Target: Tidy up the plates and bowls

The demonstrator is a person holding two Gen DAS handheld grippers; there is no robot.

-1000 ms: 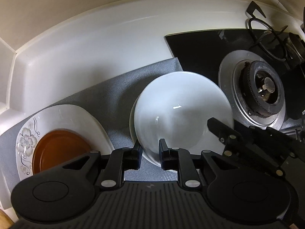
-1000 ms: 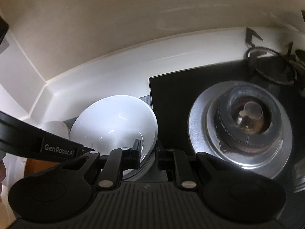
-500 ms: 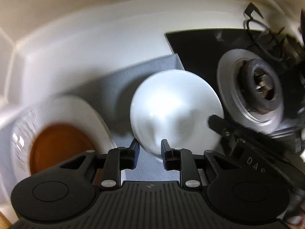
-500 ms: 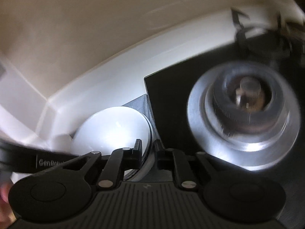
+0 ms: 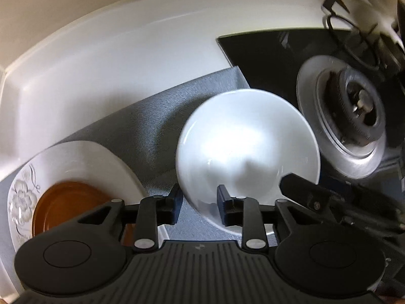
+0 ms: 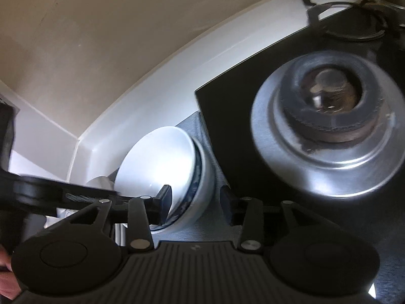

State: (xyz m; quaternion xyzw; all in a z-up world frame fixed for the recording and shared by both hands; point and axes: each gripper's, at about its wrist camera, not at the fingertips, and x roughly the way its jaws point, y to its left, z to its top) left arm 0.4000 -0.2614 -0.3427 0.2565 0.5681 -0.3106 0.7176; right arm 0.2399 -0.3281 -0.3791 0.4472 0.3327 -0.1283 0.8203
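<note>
A plain white bowl (image 5: 248,152) rests on the grey mat (image 5: 152,126). In the right wrist view the same white bowl (image 6: 157,167) nests inside a second, blue-lined bowl (image 6: 205,185). My left gripper (image 5: 198,207) straddles the bowl's near left rim; its jaws are opening and the pads stand off the rim. My right gripper (image 6: 195,207) straddles both rims on the stove side, its jaws opening wide and not pressing. At the left, a brown plate (image 5: 68,207) lies on a floral white plate (image 5: 83,157).
A black glass hob with a steel burner (image 5: 354,116) (image 6: 326,116) lies right beside the bowls. A black pan support (image 6: 354,25) sits at the far right. The white counter upstand (image 5: 126,63) runs behind the mat. The left tool's arm (image 6: 50,190) crosses the right wrist view.
Both pairs of jaws have spread off the white bowl's rim. The bowl has come down into the bowl beneath it. The right gripper has rolled and dropped lower.
</note>
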